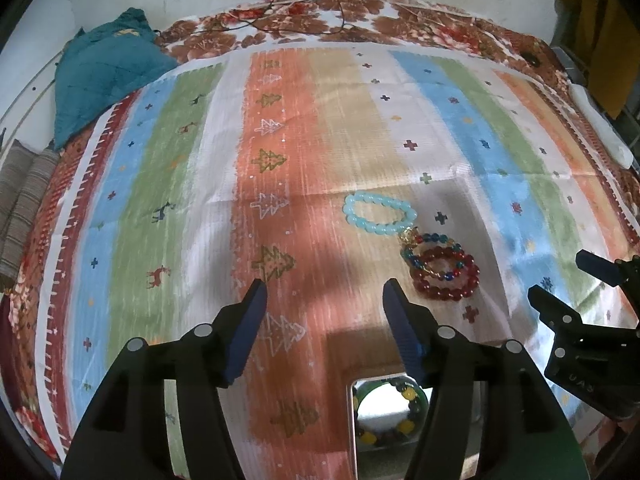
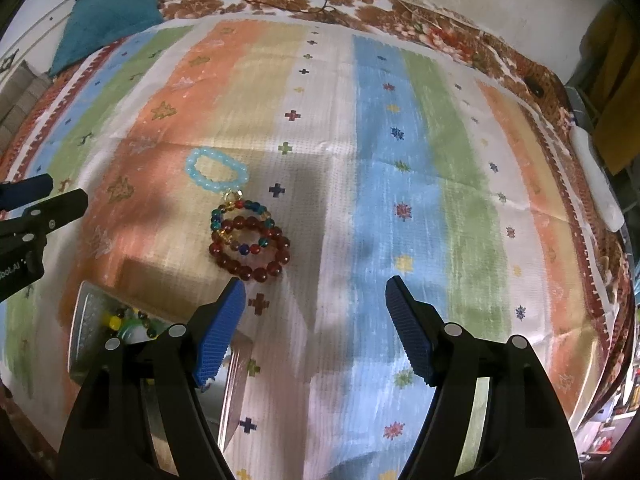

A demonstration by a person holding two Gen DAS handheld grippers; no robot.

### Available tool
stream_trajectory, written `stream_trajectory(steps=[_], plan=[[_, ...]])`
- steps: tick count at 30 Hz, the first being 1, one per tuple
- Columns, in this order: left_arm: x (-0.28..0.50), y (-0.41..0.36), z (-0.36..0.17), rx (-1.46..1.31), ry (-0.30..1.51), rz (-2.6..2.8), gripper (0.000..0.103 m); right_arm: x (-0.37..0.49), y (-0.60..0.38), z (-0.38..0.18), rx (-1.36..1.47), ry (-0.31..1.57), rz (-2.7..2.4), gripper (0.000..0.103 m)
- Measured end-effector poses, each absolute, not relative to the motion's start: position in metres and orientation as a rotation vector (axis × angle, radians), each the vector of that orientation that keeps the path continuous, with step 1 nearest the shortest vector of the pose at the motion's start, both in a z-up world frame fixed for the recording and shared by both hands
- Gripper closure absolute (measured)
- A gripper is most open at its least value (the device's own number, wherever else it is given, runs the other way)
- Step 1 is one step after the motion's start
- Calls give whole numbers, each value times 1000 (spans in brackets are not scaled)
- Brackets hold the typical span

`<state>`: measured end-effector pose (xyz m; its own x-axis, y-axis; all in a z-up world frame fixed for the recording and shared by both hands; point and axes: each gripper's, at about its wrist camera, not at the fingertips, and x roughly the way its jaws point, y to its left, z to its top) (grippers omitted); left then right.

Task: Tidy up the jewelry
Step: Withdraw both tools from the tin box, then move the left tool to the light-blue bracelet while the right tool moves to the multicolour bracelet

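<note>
A light blue bead bracelet (image 1: 378,214) (image 2: 215,172) lies on the striped cloth. Touching it are a multicoloured bead bracelet (image 1: 430,254) (image 2: 240,226) and a dark red bead bracelet (image 1: 446,276) (image 2: 252,254), which overlap. A metal tin (image 1: 354,420) (image 2: 86,320) near the front holds a yellow, green and dark bead bracelet (image 1: 390,412) (image 2: 128,322). My left gripper (image 1: 324,312) is open and empty, above the cloth behind the tin. My right gripper (image 2: 316,308) is open and empty, just in front and right of the red bracelet; it also shows in the left wrist view (image 1: 560,280).
The striped cloth (image 1: 280,160) (image 2: 400,160) covers a floral bedspread (image 1: 280,32). A teal cushion (image 1: 104,72) (image 2: 108,8) sits at the far left. Black cables (image 1: 304,8) hang at the back. A white object (image 2: 596,176) lies at the right edge.
</note>
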<state>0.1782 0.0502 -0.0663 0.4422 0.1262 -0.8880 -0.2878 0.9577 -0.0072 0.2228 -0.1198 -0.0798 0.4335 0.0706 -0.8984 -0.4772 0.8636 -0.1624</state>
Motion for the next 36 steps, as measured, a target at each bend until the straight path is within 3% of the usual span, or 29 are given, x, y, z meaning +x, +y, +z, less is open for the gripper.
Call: stream_trajectory(steps=[36], plan=[[261,74,-127,-132,1181,250,38,283,-87,-135,-415,1180,382,30]])
